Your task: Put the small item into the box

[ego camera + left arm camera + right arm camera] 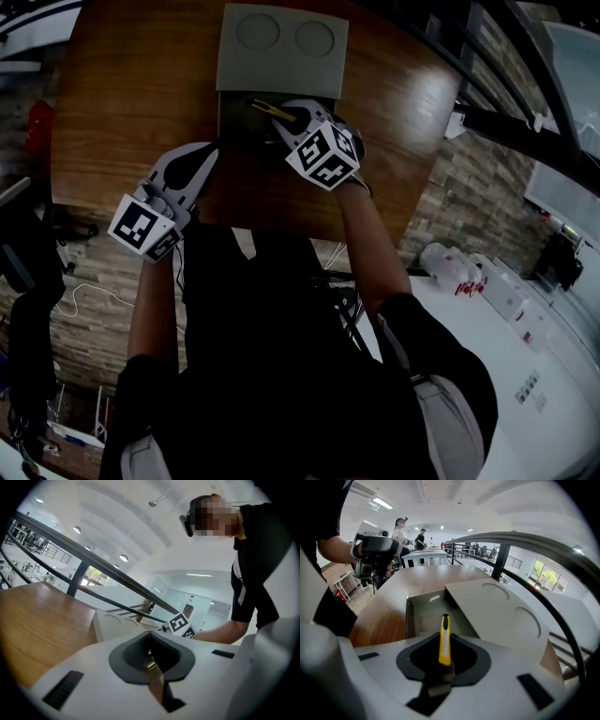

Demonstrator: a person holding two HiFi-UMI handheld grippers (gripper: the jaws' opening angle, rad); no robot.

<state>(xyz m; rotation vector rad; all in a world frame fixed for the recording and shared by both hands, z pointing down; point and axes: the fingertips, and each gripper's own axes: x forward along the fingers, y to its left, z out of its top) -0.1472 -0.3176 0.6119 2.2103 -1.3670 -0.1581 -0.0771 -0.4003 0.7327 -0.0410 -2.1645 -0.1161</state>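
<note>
A yellow utility knife (444, 639) is clamped in my right gripper (444, 657), which is shut on it. It hangs over the open grey box (423, 616), its tip pointing into the tray. In the head view the knife (271, 112) lies across the near part of the box (231, 120), with the right gripper (298, 120) at the box's front edge. The box lid (281, 47) stands open behind. My left gripper (199, 159) is left of the box above the wooden table, jaws shut with nothing seen between them (150, 651).
The round wooden table (131, 84) has bare surface left and right of the box. A railing (520, 541) runs past the table's far side. White counters with small items (487, 281) lie below to the right. People stand far off (401, 524).
</note>
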